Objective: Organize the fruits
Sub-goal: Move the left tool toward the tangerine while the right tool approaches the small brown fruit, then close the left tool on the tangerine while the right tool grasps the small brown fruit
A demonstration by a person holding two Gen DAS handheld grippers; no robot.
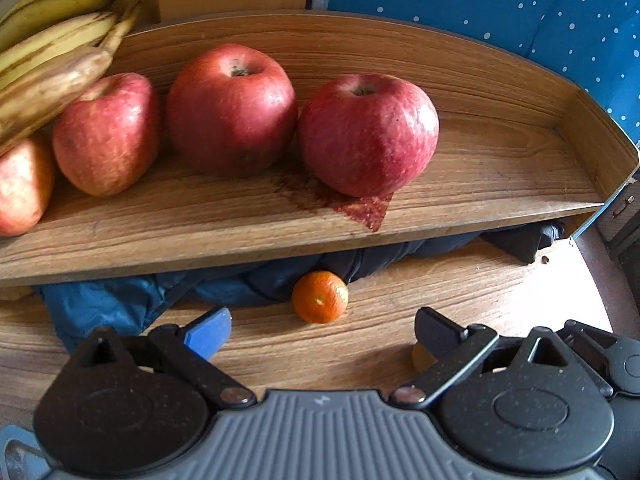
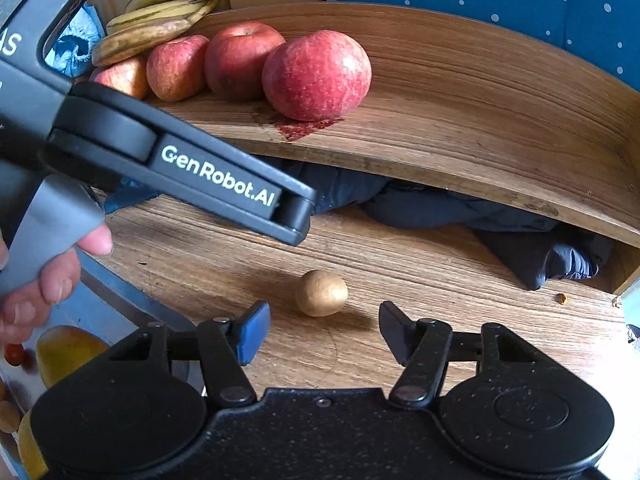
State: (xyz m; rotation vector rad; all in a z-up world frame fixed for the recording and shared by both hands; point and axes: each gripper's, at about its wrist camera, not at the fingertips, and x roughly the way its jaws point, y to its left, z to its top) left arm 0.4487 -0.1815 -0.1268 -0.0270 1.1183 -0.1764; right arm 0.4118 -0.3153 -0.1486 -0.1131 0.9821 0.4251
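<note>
Left wrist view: the left gripper (image 1: 320,332) is spread wide and holds nothing, with a small round orange tangerine (image 1: 319,297) just ahead on the wood-grain table (image 1: 440,292). Red apples (image 1: 368,134) and yellow bananas (image 1: 52,40) sit in the raised wooden tray (image 1: 520,152).

Right wrist view: the right gripper (image 2: 322,330) is likewise spread and empty, a small round tan fruit (image 2: 321,293) lying between its tips.

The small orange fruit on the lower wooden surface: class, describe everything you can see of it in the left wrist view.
The small orange fruit is round, with a dimpled, slightly glossy peel and a pale spot facing the camera. It looks whole and unpeeled. It rests on the wooden surface just below the front edge of the wooden tray, against the dark blue fabric behind it. The left gripper is open before it, not touching.
</note>
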